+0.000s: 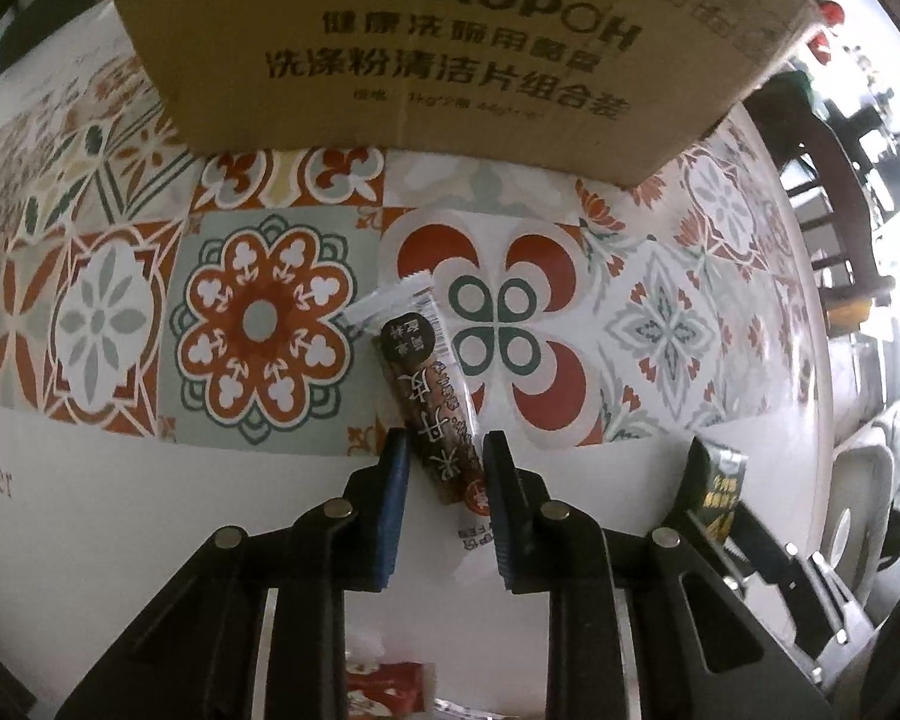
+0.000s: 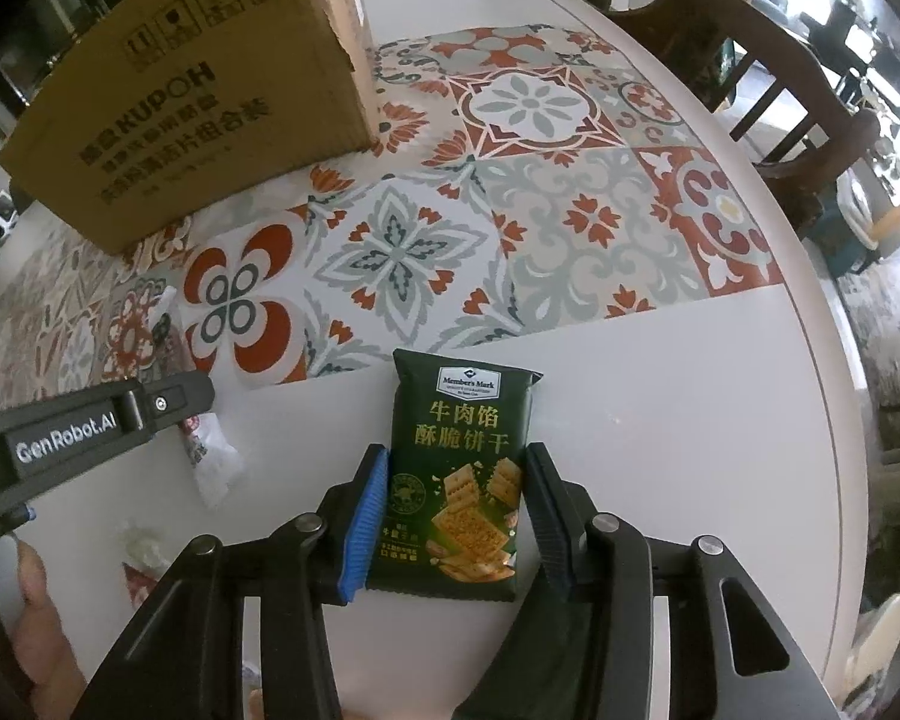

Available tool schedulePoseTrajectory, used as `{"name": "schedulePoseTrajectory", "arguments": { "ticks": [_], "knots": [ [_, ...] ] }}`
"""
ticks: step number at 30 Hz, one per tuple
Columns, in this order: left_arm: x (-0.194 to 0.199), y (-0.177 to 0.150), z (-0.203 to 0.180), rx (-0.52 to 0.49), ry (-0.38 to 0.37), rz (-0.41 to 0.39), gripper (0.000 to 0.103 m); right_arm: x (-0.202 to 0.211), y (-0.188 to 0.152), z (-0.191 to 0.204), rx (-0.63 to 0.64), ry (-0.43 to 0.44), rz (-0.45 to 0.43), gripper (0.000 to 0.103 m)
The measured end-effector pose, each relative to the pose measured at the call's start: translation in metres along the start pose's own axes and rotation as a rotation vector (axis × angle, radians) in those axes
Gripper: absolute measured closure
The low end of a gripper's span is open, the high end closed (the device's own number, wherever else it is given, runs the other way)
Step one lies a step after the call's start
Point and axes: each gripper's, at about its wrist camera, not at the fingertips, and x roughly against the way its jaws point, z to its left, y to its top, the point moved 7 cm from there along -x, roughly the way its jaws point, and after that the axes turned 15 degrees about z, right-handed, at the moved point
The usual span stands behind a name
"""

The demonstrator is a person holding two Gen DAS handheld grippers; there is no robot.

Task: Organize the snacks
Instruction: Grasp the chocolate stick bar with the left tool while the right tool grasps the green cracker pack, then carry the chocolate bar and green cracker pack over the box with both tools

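Observation:
A long brown snack stick (image 1: 417,372) with a white wrapper end lies on the table between my left gripper's (image 1: 446,441) blue pads, which are shut on its lower half. In the right wrist view a dark green cracker packet (image 2: 462,402) lies flat on the white table. My right gripper (image 2: 456,453) is shut on it, with a pad against each long side. The same green packet (image 1: 720,489) shows at the right of the left wrist view. A brown cardboard box (image 1: 426,48) (image 2: 198,102) stands behind both.
A patterned tile mat (image 2: 570,228) covers the round white table (image 2: 720,390). A red packet (image 1: 390,684) (image 2: 141,585) and a clear wrapper (image 2: 144,540) lie near the front. Wooden chairs (image 2: 798,90) stand past the right edge. A person's hand (image 2: 36,600) shows at lower left.

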Motion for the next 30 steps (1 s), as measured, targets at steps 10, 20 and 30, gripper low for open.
{"name": "schedulePoseTrajectory", "arguments": {
  "ticks": [10, 20, 30],
  "knots": [
    [0.034, -0.011, 0.000, -0.087, -0.002, -0.110, 0.080, 0.034, -0.006, 0.007, 0.022, 0.043, -0.062, 0.057],
    [0.083, -0.021, 0.010, -0.137, -0.013, -0.220, 0.081, 0.079, 0.012, 0.027, 0.075, 0.080, -0.163, 0.057],
    [0.157, -0.020, 0.014, -0.163, -0.058, -0.372, 0.081, 0.133, 0.025, 0.050, 0.131, 0.115, -0.293, 0.057]
  ]
}}
